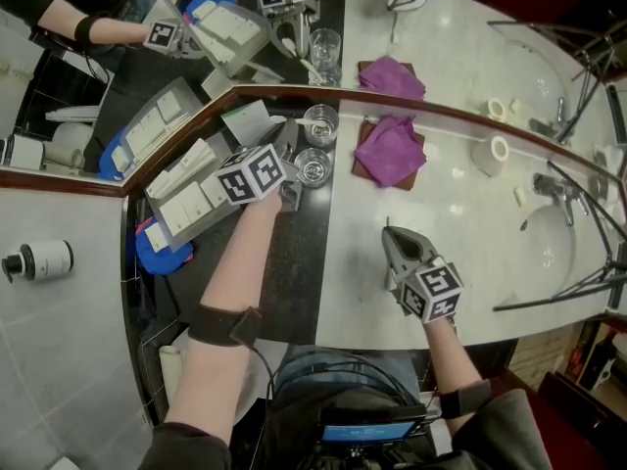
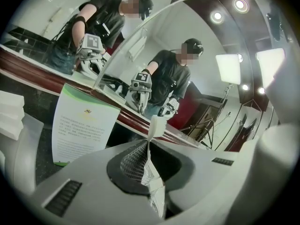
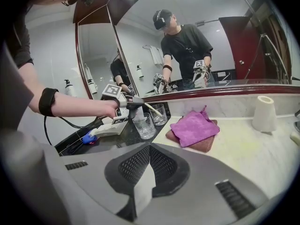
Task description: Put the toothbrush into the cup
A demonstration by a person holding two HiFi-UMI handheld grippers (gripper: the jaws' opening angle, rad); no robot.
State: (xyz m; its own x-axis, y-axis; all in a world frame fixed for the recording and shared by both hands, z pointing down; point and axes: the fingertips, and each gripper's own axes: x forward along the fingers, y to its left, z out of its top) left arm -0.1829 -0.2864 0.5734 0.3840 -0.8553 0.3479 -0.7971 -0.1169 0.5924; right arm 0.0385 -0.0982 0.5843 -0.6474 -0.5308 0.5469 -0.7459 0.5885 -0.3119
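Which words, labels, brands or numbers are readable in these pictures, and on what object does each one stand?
No text is readable here.
Printed card: a logo and lines of print, too small to read.
White bottle: any print is too small to read.

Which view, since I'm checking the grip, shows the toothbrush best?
The right gripper view: the toothbrush shows side-on, sticking out of the left gripper near the cups. The left gripper view shows it end-on, pinched between the fingers. In the head view that gripper mostly hides it.
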